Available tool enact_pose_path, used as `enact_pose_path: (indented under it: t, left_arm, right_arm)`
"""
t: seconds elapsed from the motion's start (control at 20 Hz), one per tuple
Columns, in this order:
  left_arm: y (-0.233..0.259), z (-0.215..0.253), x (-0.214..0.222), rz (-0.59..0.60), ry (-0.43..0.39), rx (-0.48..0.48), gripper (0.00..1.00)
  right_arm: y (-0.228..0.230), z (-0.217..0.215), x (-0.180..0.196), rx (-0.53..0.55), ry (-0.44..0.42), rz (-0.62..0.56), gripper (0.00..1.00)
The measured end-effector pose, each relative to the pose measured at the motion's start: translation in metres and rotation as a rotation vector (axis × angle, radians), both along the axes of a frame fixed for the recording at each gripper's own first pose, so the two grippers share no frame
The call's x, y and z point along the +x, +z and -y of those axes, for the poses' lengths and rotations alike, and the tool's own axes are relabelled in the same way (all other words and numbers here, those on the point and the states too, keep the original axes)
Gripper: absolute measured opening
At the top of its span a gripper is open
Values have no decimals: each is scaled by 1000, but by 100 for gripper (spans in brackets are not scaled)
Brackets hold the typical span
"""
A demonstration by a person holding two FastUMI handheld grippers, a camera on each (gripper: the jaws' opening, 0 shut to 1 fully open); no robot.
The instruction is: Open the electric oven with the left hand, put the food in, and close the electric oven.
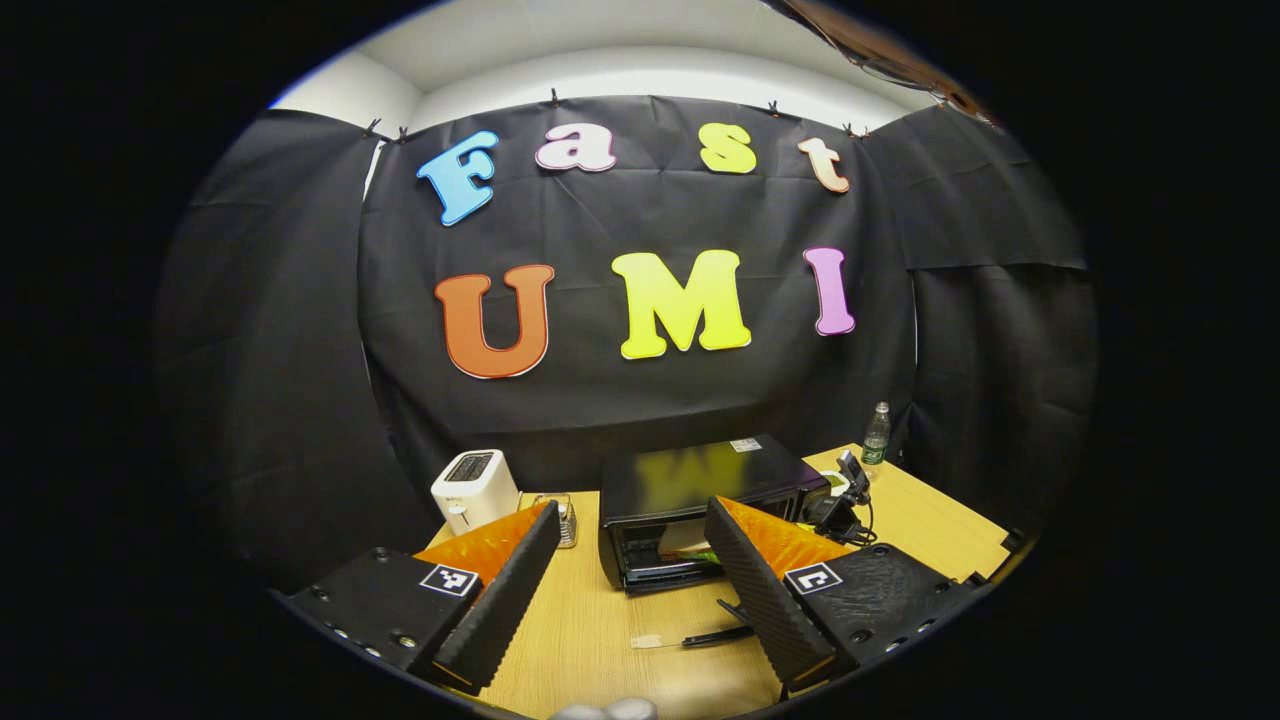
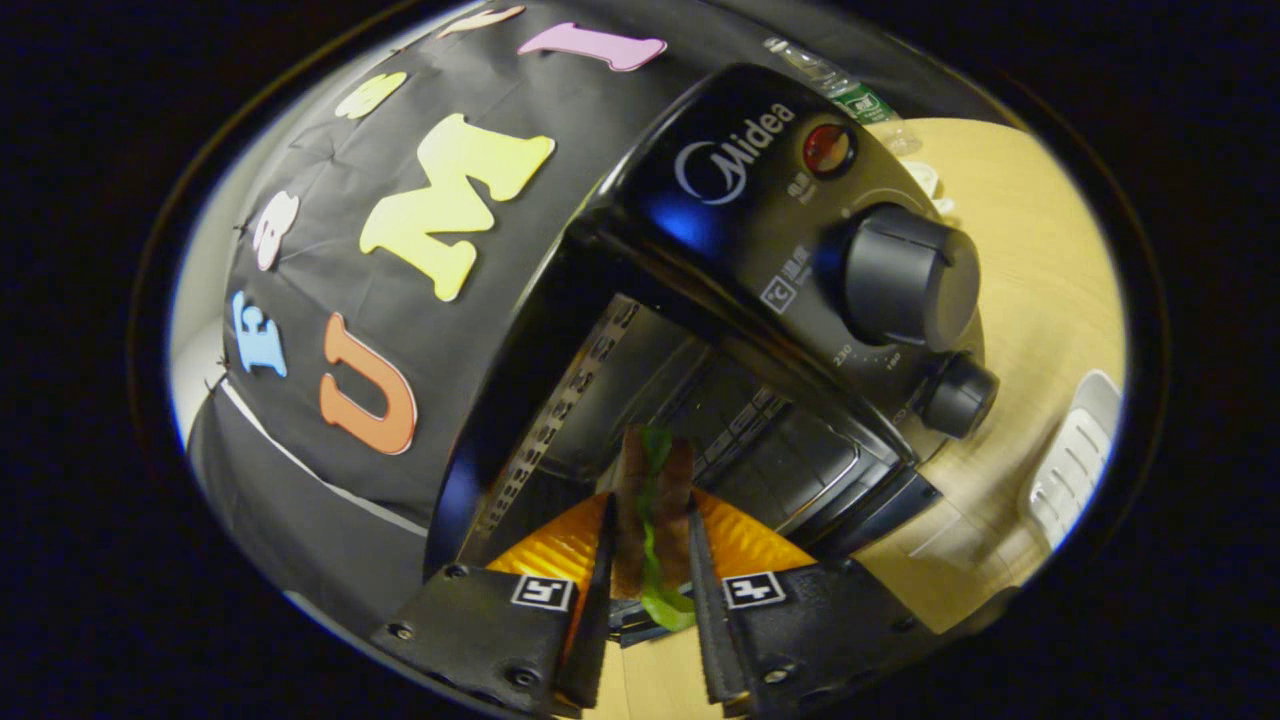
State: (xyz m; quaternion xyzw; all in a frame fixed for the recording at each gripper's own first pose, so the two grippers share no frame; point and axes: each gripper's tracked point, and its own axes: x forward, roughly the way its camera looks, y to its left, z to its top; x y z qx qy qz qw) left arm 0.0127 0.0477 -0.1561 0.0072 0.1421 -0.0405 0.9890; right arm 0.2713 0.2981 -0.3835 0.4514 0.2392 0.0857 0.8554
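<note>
The black electric oven (image 1: 700, 480) stands on the wooden table (image 1: 600, 620) with its door down and its cavity (image 2: 640, 390) open. My right gripper (image 2: 648, 500) is shut on a sandwich (image 2: 652, 470), brown bread with green lettuce, held on edge at the oven's mouth. The oven's control panel with two knobs (image 2: 905, 275) is just to the right of it in the right gripper view. My left gripper (image 1: 631, 510) is open and holds nothing, back from the oven above the table. A pale and green bit of food (image 1: 688, 548) shows at the oven opening between its fingers.
A white toaster (image 1: 475, 490) and a small glass jar (image 1: 566, 518) stand left of the oven. A plastic bottle (image 1: 876, 435) and a black device with a cable (image 1: 838, 500) are to its right. A black utensil (image 1: 718, 634) lies on the table. A white slotted object (image 2: 1075, 460) sits nearby.
</note>
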Motion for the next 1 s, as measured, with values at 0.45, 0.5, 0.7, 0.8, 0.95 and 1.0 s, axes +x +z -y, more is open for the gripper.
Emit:
enact_pose_path:
  t: [0.45,0.5,0.7,0.8,0.95,1.0]
  left_arm:
    - [6,4,-2,18,6,-9,95]
    - [6,5,-2,20,6,-8,95]
    - [12,7,-4,41,18,-9,95]
    - [17,7,-9,56,24,-15,95]
    - [26,7,-15,78,35,-22,95]
    - [29,7,-16,86,37,-24,95]
  right_arm:
    - [5,32,-20,-288,21,23,100]
    - [8,36,-27,-309,32,26,100]
    - [38,59,-64,-439,67,78,94]
    - [72,76,-83,-511,63,141,94]
    - [131,116,-114,-659,45,250,94]
    - [156,128,-125,-690,37,290,94]
